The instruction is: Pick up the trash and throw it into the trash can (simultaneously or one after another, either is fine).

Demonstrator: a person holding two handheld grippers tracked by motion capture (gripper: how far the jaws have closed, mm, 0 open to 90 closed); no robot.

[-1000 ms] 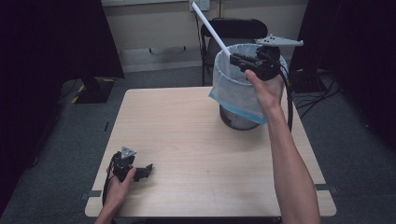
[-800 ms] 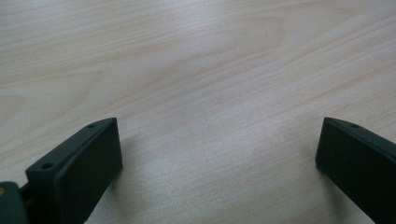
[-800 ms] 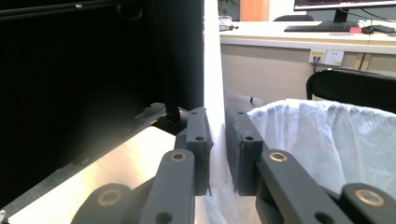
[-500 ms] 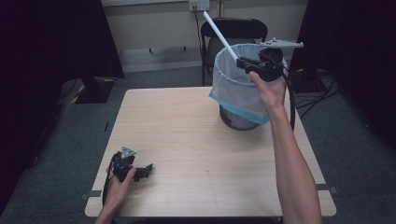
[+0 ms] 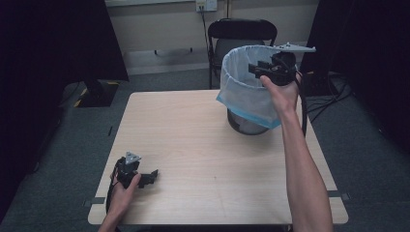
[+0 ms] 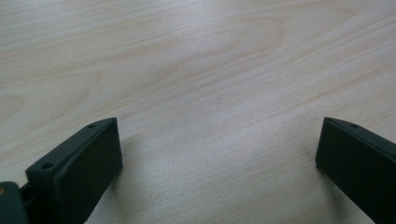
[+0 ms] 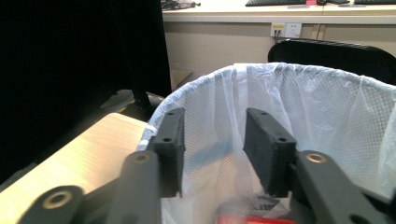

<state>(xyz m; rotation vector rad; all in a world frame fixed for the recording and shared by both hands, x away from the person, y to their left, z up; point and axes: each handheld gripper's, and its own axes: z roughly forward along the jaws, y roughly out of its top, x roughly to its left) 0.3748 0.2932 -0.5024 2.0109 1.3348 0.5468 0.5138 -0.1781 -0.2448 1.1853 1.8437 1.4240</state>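
Observation:
A mesh waste bin (image 5: 246,92) lined with a white and blue bag stands at the far right of the wooden table (image 5: 193,125). My right gripper (image 5: 256,67) hovers over the bin's rim, pointing into it. Its jaws have just been opening, and nothing is between them. In the right gripper view the right gripper (image 7: 212,135) looks down into the bag (image 7: 327,107), where something red (image 7: 261,219) lies at the bottom. My left gripper (image 5: 152,176) rests on the table near the front left corner. It is open over bare wood in the left gripper view (image 6: 217,154).
A black chair (image 5: 241,31) stands just behind the bin, against the back wall. A dark screen on a stand (image 5: 58,43) rises beyond the table's left side. Black cables (image 5: 324,96) trail on the floor to the right.
The long white stick that rose from my right gripper is gone from it. That gripper's jaws have parted and it has dropped a little toward the bin. The left hand stayed put.

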